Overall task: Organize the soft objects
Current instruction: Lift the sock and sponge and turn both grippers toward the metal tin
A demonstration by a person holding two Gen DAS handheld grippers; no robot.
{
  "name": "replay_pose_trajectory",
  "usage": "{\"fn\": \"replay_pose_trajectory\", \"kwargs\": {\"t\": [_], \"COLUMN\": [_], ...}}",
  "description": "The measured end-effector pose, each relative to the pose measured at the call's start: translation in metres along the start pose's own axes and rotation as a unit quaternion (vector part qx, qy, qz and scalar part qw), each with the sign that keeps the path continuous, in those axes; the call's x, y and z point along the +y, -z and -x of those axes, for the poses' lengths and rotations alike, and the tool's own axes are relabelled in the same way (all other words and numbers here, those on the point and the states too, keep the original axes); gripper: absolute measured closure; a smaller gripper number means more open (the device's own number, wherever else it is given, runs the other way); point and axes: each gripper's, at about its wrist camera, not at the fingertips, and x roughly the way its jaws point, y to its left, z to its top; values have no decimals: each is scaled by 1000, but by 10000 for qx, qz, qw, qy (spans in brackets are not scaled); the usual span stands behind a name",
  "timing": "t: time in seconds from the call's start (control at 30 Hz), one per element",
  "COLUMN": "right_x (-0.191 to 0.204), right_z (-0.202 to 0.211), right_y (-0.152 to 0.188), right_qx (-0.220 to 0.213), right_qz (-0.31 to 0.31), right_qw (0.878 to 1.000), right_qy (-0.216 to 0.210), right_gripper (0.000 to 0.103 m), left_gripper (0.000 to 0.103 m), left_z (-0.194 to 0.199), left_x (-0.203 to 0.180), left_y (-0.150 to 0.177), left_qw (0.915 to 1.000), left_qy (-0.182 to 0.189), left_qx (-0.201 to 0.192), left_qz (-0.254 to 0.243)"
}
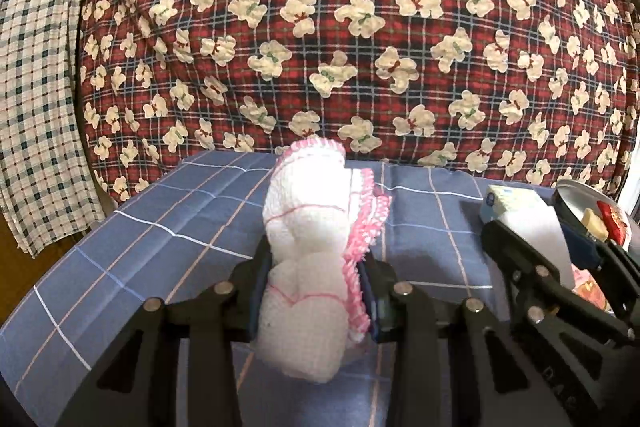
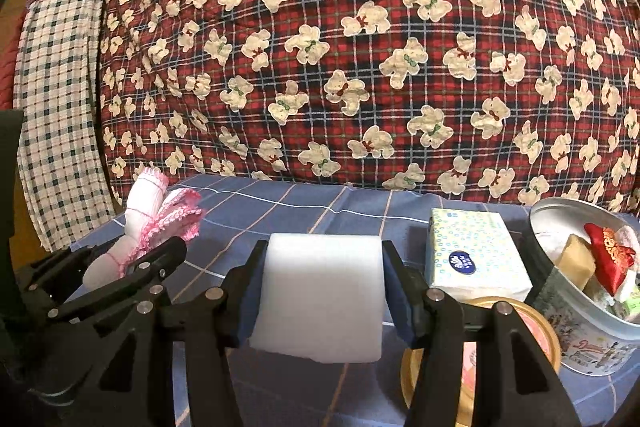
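My left gripper (image 1: 314, 291) is shut on a rolled white cloth with pink frilled edging (image 1: 308, 227), held above the blue checked tablecloth (image 1: 160, 227). The cloth also shows in the right wrist view (image 2: 152, 223), with the left gripper (image 2: 132, 263) around it. My right gripper (image 2: 324, 291) is shut on a white foam block (image 2: 320, 291), held above the table. In the left wrist view the right gripper (image 1: 560, 251) holds the same foam block (image 1: 540, 231) at the right edge.
A round metal tin (image 2: 580, 331) with several soft items stands at the right. A tissue pack (image 2: 472, 255) lies beside it. A gold-rimmed lid (image 2: 548, 331) lies under the right gripper. A red plaid bear-print blanket (image 2: 360, 47) hangs behind the table.
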Motion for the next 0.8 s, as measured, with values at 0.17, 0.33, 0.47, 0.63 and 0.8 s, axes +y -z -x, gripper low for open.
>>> {"fn": "replay_pose_trajectory", "kwargs": {"t": [0.17,0.33,0.47,0.63,0.8], "right_x": [-4,-11,-15,-27,-44], "right_z": [13,26,37,52,65], "right_y": [4,7,10,14,18], "right_qx": [-84,-156,-250,-382,-427], "right_qz": [85,89,160,162,1], "right_qw": [9999,9998,9996,9991,9991], "right_qy": [5,0,22,80,76], "right_gripper": [46,46,46,46,46], "left_gripper": [66,66,66,66,66], "left_z": [10,19,26,34,41], "left_x": [-4,-12,-19,-29,-42], "left_y": [4,9,11,13,16], "left_qw": [10000,9999,9998,9996,9992], "left_qy": [66,115,148,202,338], "left_qx": [-25,-68,-139,-198,-212], "left_qz": [40,88,64,-2,-42]}}
